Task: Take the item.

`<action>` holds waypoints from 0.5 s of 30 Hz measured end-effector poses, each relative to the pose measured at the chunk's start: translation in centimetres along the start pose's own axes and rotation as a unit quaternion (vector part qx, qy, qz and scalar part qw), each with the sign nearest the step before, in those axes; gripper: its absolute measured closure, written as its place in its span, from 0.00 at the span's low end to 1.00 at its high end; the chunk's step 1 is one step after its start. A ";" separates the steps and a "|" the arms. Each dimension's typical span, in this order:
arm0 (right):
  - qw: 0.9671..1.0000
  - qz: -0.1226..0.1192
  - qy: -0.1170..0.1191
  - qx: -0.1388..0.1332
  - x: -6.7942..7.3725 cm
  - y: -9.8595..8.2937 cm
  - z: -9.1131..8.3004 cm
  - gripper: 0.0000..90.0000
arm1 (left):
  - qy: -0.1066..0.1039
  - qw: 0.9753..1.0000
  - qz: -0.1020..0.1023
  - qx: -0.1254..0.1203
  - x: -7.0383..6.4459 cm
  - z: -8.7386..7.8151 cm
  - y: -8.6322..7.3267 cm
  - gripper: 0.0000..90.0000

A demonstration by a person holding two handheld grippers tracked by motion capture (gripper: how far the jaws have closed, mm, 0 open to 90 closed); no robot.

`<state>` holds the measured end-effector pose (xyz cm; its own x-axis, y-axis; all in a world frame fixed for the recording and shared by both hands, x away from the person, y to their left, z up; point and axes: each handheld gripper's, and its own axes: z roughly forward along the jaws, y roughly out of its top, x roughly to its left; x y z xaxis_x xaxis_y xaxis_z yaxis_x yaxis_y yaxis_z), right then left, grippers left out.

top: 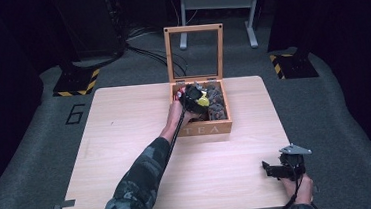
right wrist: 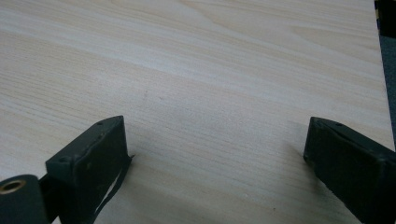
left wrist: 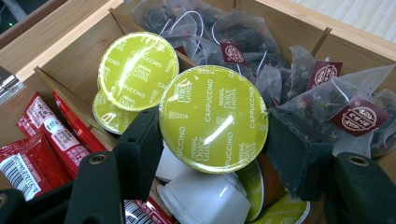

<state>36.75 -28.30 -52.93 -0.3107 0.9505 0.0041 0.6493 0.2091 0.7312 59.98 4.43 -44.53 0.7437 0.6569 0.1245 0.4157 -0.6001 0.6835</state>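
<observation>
Two grippers are at work over a pale wooden table. The left gripper reaches into the open wooden tea box at the far middle of the table, its glass-paned lid standing upright behind.

In the left gripper view, the left gripper's jaws stand on either side of a yellow-green cappuccino capsule, the left jaw touching its edge and the right jaw just at its other side; they seem to pinch it, though the contact on the right is hard to make out. To the left lie red sachets in their own compartment. Two more yellow-green capsules lie behind the held one, and white capsule bodies lie beneath it. To the right, mesh tea bags with dark red tags fill the next compartments.

At the near right corner of the table, the right gripper is held low over the bare wood, well apart from the box. In the right gripper view its jaws are spread wide, with only table between them.
</observation>
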 end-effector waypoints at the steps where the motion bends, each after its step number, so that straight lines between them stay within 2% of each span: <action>1: 1.000 0.000 0.000 0.000 0.0 0.0 0.0 0.06 | -0.003 1.000 -0.001 0.000 0.0 0.0 0.0 0.42; 8: 1.000 -0.002 0.000 -0.001 0.0 0.0 0.0 0.06 | -0.001 1.000 -0.002 -0.008 0.0 0.0 -0.2 0.42; 11: 1.000 -0.001 0.000 -0.001 0.0 0.0 0.0 0.07 | -0.008 1.000 -0.004 -0.014 0.1 -0.3 -0.2 0.43; 12: 1.000 -0.002 0.000 -0.001 0.0 0.0 0.0 0.07 | -0.004 1.000 -0.007 -0.023 0.2 -0.6 -0.2 0.47; 13: 1.000 0.000 0.000 -0.001 0.0 0.0 0.0 0.07 | -0.001 1.000 -0.005 -0.023 0.2 -0.7 -0.1 0.56; 15: 1.000 0.000 0.000 -0.001 0.0 0.0 0.0 0.07 | -0.003 1.000 0.005 -0.008 0.3 -0.4 -0.2 0.55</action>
<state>36.76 -28.33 -52.93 -0.3110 0.9504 0.0038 0.6480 0.2092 0.7323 59.84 4.93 -44.33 0.7506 0.6483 0.1280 0.3996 -0.5996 0.6934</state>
